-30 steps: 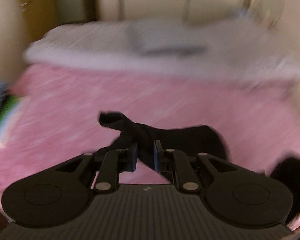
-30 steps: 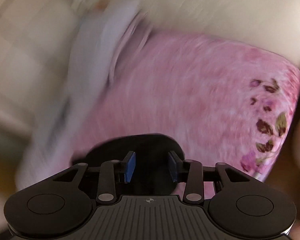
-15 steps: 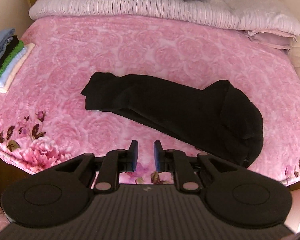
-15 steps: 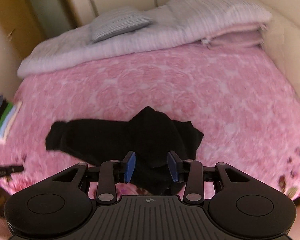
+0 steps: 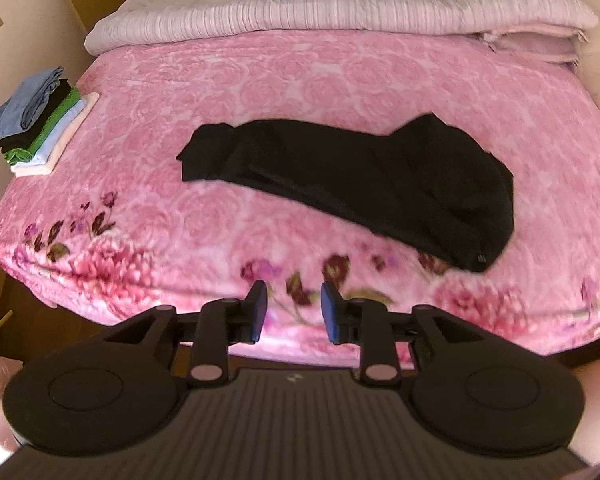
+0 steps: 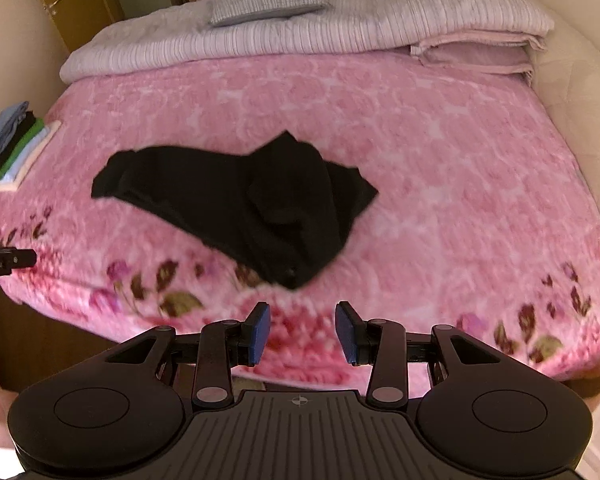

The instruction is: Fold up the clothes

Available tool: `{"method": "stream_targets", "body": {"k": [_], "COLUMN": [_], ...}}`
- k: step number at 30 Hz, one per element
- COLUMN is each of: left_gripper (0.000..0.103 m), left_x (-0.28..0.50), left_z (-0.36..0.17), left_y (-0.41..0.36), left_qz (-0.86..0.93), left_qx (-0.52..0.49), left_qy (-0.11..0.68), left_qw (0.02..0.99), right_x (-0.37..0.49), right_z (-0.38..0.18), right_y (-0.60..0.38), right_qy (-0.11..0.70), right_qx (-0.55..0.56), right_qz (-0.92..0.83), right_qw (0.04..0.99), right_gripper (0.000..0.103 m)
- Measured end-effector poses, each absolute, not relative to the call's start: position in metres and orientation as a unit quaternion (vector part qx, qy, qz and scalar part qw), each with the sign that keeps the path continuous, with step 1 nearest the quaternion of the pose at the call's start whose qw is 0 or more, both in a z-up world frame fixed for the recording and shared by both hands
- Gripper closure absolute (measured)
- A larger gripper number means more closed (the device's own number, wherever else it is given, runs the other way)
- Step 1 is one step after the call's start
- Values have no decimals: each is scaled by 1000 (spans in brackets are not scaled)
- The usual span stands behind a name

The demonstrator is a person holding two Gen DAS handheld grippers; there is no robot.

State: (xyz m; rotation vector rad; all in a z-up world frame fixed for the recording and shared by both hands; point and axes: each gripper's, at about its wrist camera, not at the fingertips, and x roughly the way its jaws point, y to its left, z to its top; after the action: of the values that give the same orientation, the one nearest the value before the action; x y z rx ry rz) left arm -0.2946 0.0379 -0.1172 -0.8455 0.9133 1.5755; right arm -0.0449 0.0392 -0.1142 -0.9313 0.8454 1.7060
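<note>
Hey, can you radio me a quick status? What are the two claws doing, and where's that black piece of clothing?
Left gripper opening, empty; right gripper open, empty. Black garment bunched on the pink blanket, unfolded. Nothing in the way.

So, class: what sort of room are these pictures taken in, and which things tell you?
Most likely a bedroom: a bed with a pink floral blanket, a pillow on folded bedding at its head, and a stack of folded clothes.

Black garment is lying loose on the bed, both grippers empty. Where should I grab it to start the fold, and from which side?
Likely the narrow left end of the black garment: it lies flat with clear corners, while the right end is bunched. Come from the near bed edge, left gripper, whose jaws are opening with nothing between them.
</note>
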Motion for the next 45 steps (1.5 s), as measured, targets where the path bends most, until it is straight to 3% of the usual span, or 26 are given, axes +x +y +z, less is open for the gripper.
{"method": "stream_targets", "body": {"k": [6,26,33,45], "left_gripper": [72,72,72,72], "left_x": [-279,-308,-345,-424], "left_z": [-105,-106,-124,-183], "left_y": [0,-25,4,126], "left_qz": [668,676,673,633], "left_qx": [-345,-365,-392,-454], "left_qy": [390,384,377,375], "left_qw": [531,512,501,503], "right_x": [-27,-33,-53,-130], "right_z": [-112,-117,-117,-166], "right_y": [6,0,31,126], "right_qy": [349,331,303,277], "right_qx": [-372,-344,-330,-395], "right_qz": [711,731,741,704], "right_qw": [483,487,500,520], "right_gripper": [63,63,63,63]}}
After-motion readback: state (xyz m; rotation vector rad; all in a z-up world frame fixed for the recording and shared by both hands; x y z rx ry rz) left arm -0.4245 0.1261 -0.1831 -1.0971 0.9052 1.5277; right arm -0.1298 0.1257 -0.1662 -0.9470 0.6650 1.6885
